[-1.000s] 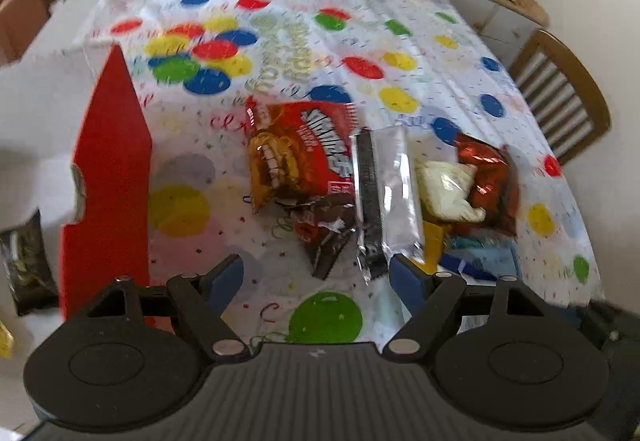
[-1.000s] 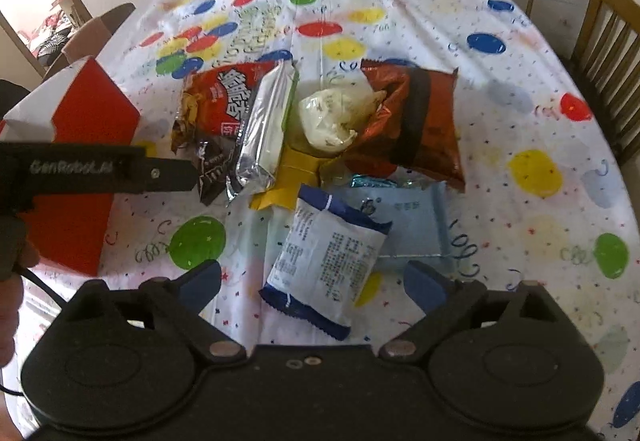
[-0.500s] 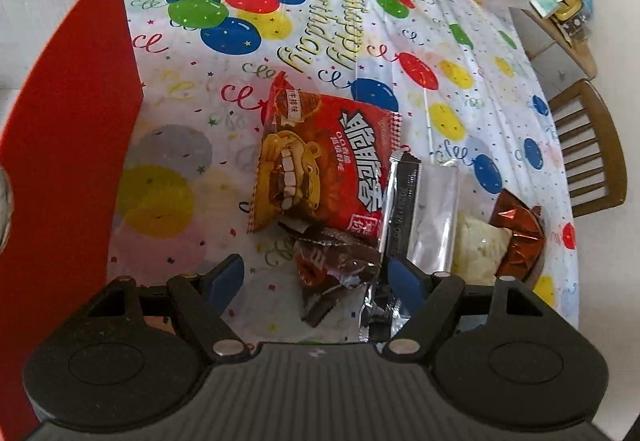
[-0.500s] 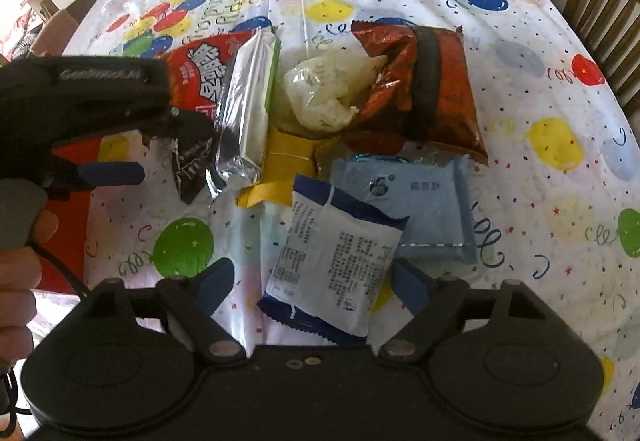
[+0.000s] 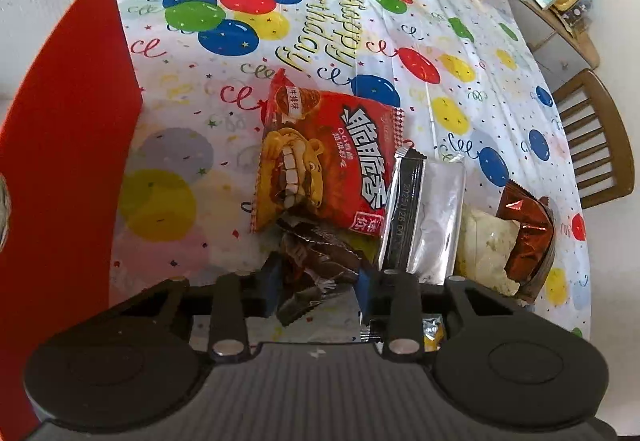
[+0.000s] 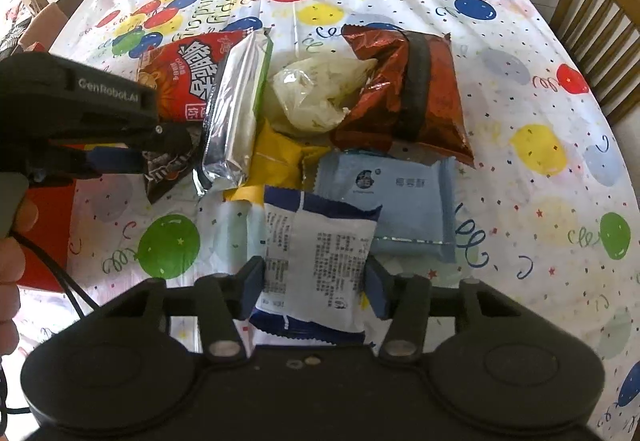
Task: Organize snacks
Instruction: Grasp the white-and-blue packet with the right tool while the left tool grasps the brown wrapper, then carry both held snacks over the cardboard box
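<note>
The left hand-held gripper (image 5: 316, 283) has its blue pads on either side of a small dark brown wrapper (image 5: 316, 265) at the near edge of the snack pile, closed in on it though whether it is truly pinched I cannot tell; the right hand-held gripper (image 6: 314, 287) brackets a white-and-blue packet (image 6: 316, 253) in the same way, pads just at its edges, grip likewise unclear. Both are judged light, crinkly and slick — soft film that buckles rather than resists; best taken across the flat middle, not by a sealed end, and gently, since the contents may crumble. Around them lie a red snack bag (image 5: 328, 157), a silver packet (image 5: 424, 217), a pale blue packet (image 6: 394, 201) and a torn brown bag (image 6: 404, 89). The desk (image 6: 540, 201) wears a glossy balloon-print cloth, likely slippery; a red box (image 5: 60, 161) stands at the left; wooden chairs (image 5: 596, 145) flank the far side.
</note>
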Demonstrator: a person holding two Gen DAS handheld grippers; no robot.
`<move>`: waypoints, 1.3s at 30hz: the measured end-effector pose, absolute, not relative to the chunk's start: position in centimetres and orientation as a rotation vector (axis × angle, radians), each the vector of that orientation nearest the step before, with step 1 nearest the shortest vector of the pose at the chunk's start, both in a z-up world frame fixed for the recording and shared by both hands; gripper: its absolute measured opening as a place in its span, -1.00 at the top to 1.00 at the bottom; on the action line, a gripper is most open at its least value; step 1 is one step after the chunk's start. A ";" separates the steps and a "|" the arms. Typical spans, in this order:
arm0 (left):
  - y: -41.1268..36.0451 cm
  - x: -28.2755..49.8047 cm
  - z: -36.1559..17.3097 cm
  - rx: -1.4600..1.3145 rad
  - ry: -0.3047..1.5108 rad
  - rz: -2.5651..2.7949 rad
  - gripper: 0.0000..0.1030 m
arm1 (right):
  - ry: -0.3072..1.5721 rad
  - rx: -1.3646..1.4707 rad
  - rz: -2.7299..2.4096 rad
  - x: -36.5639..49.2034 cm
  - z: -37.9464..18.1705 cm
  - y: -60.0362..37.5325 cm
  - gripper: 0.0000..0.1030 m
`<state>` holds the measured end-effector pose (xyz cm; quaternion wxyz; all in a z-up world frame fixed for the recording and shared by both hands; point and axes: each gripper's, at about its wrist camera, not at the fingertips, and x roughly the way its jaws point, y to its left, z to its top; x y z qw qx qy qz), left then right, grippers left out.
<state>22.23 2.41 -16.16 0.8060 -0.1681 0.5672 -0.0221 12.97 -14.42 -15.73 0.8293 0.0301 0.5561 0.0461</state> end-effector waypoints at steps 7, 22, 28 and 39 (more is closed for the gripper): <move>3.2 21.3 -15.7 -0.364 1.200 -0.062 0.41 | 1.170 0.101 0.096 11.9 -15.1 -15.4 0.06; 3.4 15.9 -10.5 -0.298 1.155 -0.146 0.42 | 1.083 0.118 0.175 8.1 -9.8 -14.9 0.06; 3.7 13.5 -6.7 -0.242 1.087 -0.189 0.42 | 1.029 0.103 0.231 7.1 -6.9 -13.3 0.06; 8.5 11.2 -1.9 -0.184 0.977 -0.152 0.42 | 0.950 0.037 0.330 7.1 -3.5 -8.3 0.06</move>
